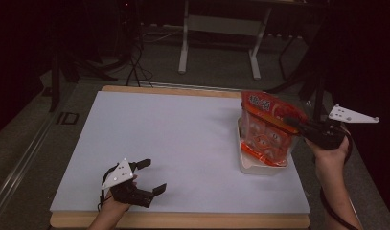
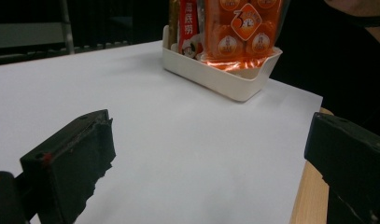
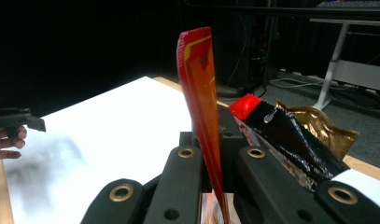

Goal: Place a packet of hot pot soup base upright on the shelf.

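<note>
An orange snack bag [image 1: 267,127] stands upright in a white tray [image 1: 252,165] at the table's right side. My right gripper [image 1: 289,120] comes in from the right and is shut on the bag's side edge. In the right gripper view the thin orange edge of the bag [image 3: 199,84] rises from between the closed jaws of the right gripper [image 3: 215,154]. My left gripper [image 1: 155,175] rests near the front left edge of the white table top, open and holding nothing. In the left gripper view the left gripper [image 2: 206,158] has its jaws wide apart, facing the tray [image 2: 225,79] and the bag [image 2: 239,28].
A second red and white packet [image 2: 187,28] stands in the tray beside the orange bag. A red, black and gold wrapper [image 3: 290,135] lies next to my right jaws. A table frame [image 1: 219,28] stands on the floor beyond the table.
</note>
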`<action>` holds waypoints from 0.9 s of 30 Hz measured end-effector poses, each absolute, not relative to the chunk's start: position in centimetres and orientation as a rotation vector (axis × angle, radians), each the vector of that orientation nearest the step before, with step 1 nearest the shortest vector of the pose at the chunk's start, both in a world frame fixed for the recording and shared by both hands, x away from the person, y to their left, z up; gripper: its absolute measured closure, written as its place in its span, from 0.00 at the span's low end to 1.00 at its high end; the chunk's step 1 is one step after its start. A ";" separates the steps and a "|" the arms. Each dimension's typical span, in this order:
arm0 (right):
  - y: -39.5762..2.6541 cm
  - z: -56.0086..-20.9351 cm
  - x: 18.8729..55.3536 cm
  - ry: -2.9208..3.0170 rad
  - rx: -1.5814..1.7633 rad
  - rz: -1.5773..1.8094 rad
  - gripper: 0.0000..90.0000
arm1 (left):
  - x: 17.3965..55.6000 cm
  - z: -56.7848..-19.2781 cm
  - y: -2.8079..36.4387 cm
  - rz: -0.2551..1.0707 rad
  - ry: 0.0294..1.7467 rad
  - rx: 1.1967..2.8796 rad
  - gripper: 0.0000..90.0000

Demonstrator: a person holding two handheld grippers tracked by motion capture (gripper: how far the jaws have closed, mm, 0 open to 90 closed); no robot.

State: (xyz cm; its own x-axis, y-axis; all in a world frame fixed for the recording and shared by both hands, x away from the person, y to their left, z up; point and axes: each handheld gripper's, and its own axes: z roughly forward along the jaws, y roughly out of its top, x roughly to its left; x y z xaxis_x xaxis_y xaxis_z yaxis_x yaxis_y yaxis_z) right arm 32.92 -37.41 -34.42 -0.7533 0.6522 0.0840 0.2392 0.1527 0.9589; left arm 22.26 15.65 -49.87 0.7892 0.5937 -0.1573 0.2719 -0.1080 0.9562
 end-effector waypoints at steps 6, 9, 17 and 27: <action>-38.0 -34.9 32.4 2.079 0.873 1.641 1.00 | 22.3 -50.0 15.6 0.308 0.689 1.698 0.02; -38.2 -35.0 32.3 2.076 0.876 1.642 1.00 | 22.3 -50.1 15.6 0.304 0.693 1.696 0.02; -38.1 -35.0 31.8 2.071 0.859 1.612 1.00 | 22.4 -50.2 15.7 0.306 0.702 1.704 0.02; -38.2 -37.2 33.1 2.104 0.953 1.589 1.00 | 22.4 -50.3 15.7 0.302 0.707 1.701 0.02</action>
State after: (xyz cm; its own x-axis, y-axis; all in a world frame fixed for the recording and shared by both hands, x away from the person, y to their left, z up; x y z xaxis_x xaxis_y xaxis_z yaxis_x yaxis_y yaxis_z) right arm 33.08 -38.17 -37.21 -0.7186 0.6839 0.1256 0.3078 0.1508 0.9394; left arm 22.40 15.74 -50.31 0.7807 0.6009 -0.1718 0.2911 -0.1064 0.9508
